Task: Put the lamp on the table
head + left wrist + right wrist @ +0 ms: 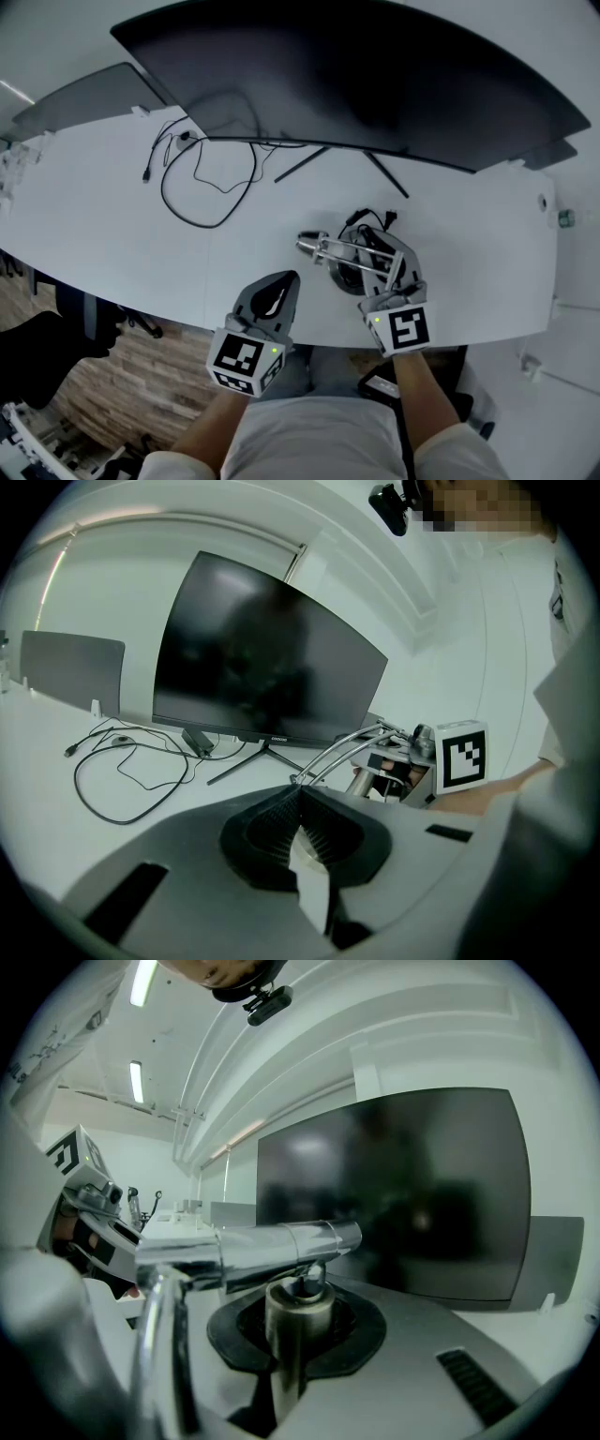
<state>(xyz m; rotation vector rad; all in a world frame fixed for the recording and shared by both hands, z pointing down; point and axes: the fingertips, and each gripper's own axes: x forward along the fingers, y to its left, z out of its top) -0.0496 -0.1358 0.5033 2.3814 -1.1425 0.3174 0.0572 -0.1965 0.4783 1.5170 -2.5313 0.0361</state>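
The table (pixel 94 206) is viewed steeply from overhead in the head view, whereas the monitor (pixel 375 84), shared by all views, is faced from low and near, almost level, in both gripper views.

Bright even light, fisheye-warped edges, glare on chrome lamp (pixel 281 1246)

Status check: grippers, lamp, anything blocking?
Left gripper shut, empty. Right gripper shut on lamp post. Lamp low over table, near front edge; touchdown unclear. Loose cable far left, clear.
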